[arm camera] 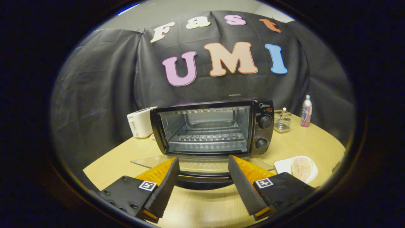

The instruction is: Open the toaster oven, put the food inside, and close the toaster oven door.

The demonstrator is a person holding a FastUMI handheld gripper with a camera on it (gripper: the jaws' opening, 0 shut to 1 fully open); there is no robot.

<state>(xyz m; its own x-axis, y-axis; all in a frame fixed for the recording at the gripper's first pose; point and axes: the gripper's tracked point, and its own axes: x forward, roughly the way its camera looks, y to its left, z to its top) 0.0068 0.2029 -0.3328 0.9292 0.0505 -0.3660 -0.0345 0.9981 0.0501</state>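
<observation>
A black toaster oven (215, 128) stands on the wooden table, just beyond my fingers. Its glass door (202, 164) is folded down flat toward me, baring the wire rack (205, 134) in the bare cavity. The door's black handle (204, 180) lies between my fingertips. My gripper (204, 167) is open, its two black ribbed fingers (164, 186) spread wide on either side of the handle without touching it. To the right of the right finger, a round pale piece of food (301, 167) rests on a white plate (282, 165).
A white toaster (140, 122) sits left of the oven. Right of the oven are a clear holder with a utensil (282, 121) and a white and pink bottle (306, 111). The table's (202, 209) curved edge runs close on both sides.
</observation>
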